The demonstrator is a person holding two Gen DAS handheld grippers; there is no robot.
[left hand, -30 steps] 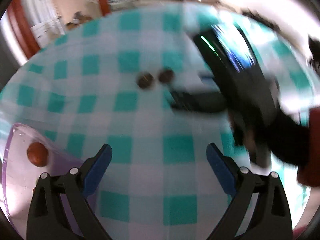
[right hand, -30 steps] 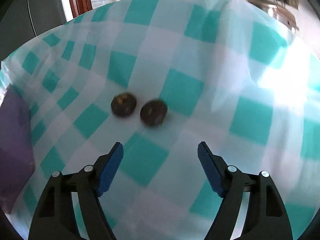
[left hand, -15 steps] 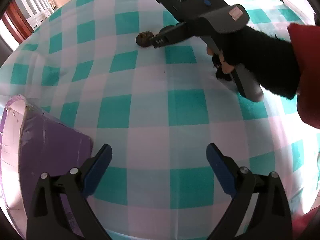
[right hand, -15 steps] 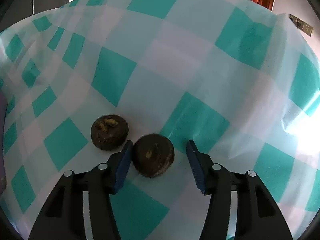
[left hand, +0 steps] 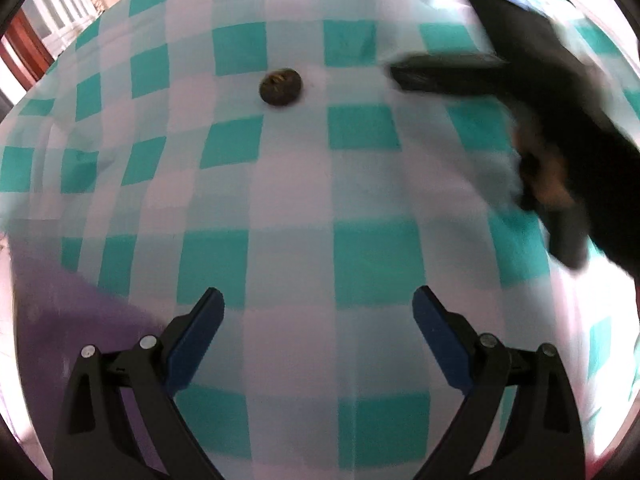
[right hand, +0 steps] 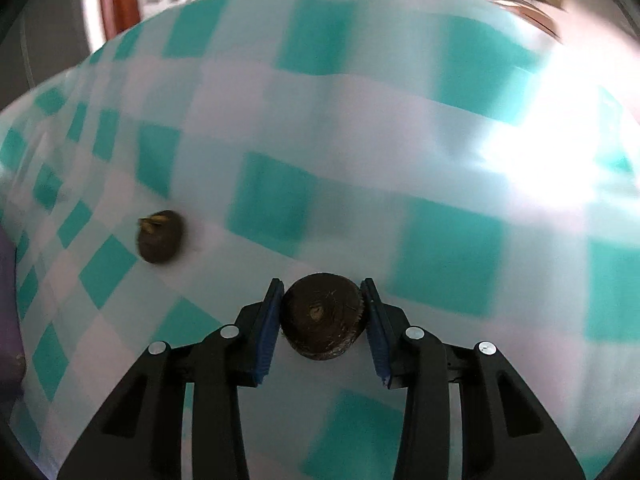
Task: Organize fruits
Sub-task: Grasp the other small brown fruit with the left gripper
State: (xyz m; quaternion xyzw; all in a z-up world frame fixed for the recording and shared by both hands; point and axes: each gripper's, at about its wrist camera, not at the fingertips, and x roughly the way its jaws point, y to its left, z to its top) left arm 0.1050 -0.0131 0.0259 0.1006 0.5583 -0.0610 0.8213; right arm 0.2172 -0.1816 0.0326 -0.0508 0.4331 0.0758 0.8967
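Since half a second ago my right gripper [right hand: 322, 316] has closed on the nearer brown fruit [right hand: 322, 320] and lifted it off the worktop [right hand: 360, 160]; it looks light, firm and rough-skinned, so pinching its sides should hold. The other fruit [left hand: 280, 89] lies on the cloth; my left gripper [left hand: 318, 320] hangs wide open, empty.
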